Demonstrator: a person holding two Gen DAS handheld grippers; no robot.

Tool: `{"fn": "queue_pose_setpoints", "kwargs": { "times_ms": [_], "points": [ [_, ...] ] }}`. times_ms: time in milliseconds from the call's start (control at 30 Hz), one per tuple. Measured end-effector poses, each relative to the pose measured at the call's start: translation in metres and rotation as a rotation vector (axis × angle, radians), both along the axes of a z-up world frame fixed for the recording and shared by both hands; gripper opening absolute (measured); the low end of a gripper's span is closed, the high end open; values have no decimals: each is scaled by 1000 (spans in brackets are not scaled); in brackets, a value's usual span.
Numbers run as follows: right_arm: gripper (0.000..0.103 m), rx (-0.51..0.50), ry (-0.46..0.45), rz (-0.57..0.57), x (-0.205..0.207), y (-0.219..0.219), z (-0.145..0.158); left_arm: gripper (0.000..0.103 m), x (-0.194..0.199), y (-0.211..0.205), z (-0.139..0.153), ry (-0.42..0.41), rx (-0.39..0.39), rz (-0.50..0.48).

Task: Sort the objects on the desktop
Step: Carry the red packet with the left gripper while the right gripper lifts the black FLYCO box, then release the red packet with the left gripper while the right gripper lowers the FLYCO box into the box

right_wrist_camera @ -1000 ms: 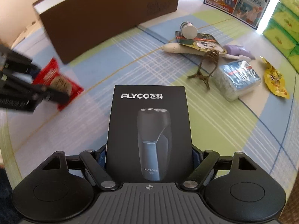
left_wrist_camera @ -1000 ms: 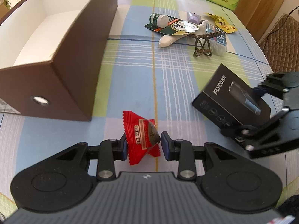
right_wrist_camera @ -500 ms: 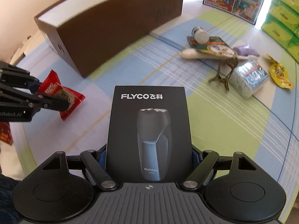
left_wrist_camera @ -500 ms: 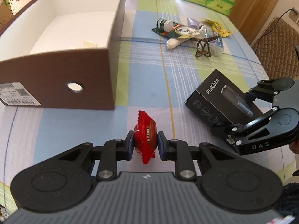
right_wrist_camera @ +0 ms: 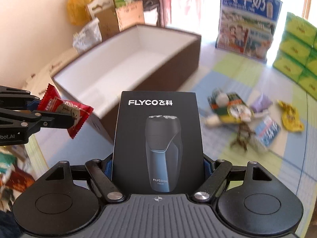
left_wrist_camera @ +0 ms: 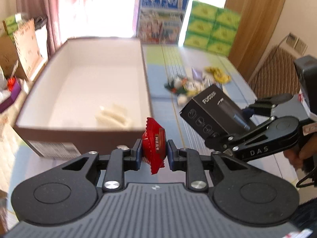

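My left gripper is shut on a red snack packet and holds it in the air just before the near wall of the brown box. The packet also shows in the right wrist view. My right gripper is shut on a black FLYCO shaver box, held above the table to the right of the brown box. The shaver box also shows in the left wrist view. The brown box is open, white inside, with pale items on its floor.
A pile of small items lies on the checked tablecloth to the right: a yellow packet, a purple tube, a blue-white pack, a dark clip. A milk carton and green tissue packs stand at the back.
Both grippers have risen from the table with their objects, and the views now tilt up toward the open brown box. The left gripper closed on the red packet a second ago.
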State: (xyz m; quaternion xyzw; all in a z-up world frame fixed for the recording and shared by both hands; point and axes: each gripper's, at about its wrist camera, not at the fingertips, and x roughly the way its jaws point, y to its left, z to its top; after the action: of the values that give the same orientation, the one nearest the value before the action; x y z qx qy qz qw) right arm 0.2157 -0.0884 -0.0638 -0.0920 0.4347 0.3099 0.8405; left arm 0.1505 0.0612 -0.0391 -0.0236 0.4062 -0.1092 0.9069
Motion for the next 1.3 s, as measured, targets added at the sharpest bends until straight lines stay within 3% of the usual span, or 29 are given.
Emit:
{"fn": "queue_pose_setpoints", "kwargs": {
  "times_ms": [200,400,567,867,1300],
  "points": [
    [76,54,-48,14,15,48,27,21,19,37,34,-90,0,42],
    [76,56,-88,11,48,95,34,21,59,75,42,-130,25,101],
    [76,34,-83,-12,88,124,27,21,94,100,29,-104,75,119],
    [76,-57,13,-88,151,162,-12,21,158,127,-5,-12,114,105],
    [76,-174,26,-50,181,178,-54,21,203,134,-51,106,153,38]
  ]
}}
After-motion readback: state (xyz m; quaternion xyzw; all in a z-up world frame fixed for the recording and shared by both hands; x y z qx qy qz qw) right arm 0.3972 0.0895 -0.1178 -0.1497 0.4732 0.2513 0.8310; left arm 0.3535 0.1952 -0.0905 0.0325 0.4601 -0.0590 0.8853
